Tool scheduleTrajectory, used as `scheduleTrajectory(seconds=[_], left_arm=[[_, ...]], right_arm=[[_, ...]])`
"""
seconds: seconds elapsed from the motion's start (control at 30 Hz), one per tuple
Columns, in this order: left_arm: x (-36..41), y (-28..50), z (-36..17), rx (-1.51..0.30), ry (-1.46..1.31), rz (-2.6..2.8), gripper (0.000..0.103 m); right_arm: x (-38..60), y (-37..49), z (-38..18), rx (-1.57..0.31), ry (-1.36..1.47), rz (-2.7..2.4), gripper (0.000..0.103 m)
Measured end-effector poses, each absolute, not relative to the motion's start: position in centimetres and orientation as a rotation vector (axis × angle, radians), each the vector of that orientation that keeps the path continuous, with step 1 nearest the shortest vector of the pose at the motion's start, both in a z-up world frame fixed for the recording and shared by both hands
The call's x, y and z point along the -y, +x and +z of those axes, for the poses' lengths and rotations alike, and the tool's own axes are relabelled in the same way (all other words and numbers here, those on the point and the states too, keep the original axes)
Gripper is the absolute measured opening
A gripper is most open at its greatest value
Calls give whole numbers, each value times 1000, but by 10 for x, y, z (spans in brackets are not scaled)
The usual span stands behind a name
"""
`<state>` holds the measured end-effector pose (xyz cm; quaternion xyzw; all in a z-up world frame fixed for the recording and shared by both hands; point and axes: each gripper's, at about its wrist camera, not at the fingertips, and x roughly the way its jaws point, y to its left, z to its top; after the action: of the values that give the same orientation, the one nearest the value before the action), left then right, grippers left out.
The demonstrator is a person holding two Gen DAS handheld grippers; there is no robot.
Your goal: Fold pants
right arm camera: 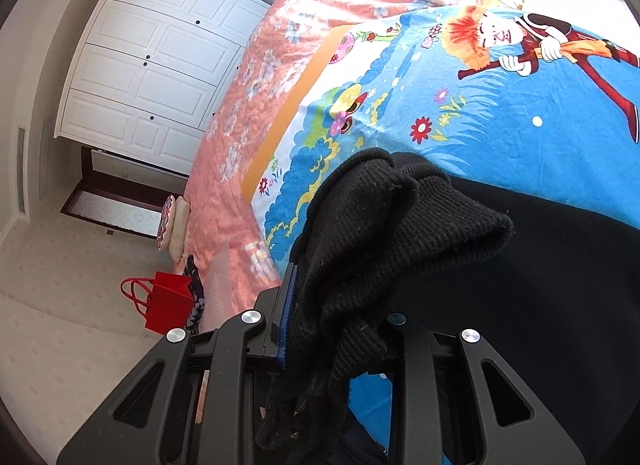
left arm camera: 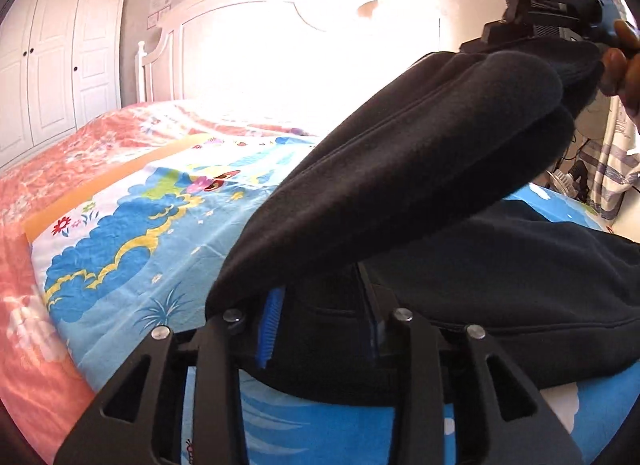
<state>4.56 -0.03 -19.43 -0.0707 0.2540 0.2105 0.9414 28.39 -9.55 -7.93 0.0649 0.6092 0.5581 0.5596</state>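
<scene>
The black pants (left arm camera: 420, 169) are lifted in a band between my two grippers over a blue cartoon sheet (left arm camera: 132, 233) on the bed. My left gripper (left arm camera: 320, 313) is shut on one end of the lifted fold, its blue pads mostly hidden by cloth. My right gripper (left arm camera: 560, 5) shows at upper right in the left wrist view, holding the other end. In the right wrist view my right gripper (right arm camera: 340, 305) is shut on the ribbed black cuffs (right arm camera: 400, 225). The rest of the pants (right arm camera: 560, 285) lies flat on the sheet.
A pink floral bedspread (left arm camera: 80, 145) lies under the sheet. A white headboard (left arm camera: 280, 45) and white wardrobe (right arm camera: 152, 65) stand behind. A red bag (right arm camera: 168, 301) and a cushion (right arm camera: 172, 225) sit on the floor beside the bed.
</scene>
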Motion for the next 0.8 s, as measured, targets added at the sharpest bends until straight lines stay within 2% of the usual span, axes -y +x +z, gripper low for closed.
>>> scheduleTrajectory(seconds=[0.07, 0.13, 0.27, 0.4, 0.53, 0.67, 0.8], left_arm=[[0, 50, -203, -552, -125, 432, 35], [1, 52, -204, -568, -107, 439, 30], [15, 53, -194, -538, -32, 435, 32], [16, 61, -208, -623, -17, 412, 32], [27, 58, -210, -624, 29, 374, 40], [34, 56, -221, -673, 75, 349, 40], [33, 43, -222, -683, 82, 315, 45]], right_arm=[[108, 288, -79, -1429, 180, 1310, 26], [119, 289, -84, -1430, 185, 1297, 26], [147, 294, -103, -1441, 236, 1259, 26], [173, 292, -128, -1463, 267, 1219, 26], [197, 290, -152, -1464, 285, 1192, 26], [212, 284, -187, -1492, 258, 1140, 26], [225, 276, -217, -1500, 276, 1113, 26]])
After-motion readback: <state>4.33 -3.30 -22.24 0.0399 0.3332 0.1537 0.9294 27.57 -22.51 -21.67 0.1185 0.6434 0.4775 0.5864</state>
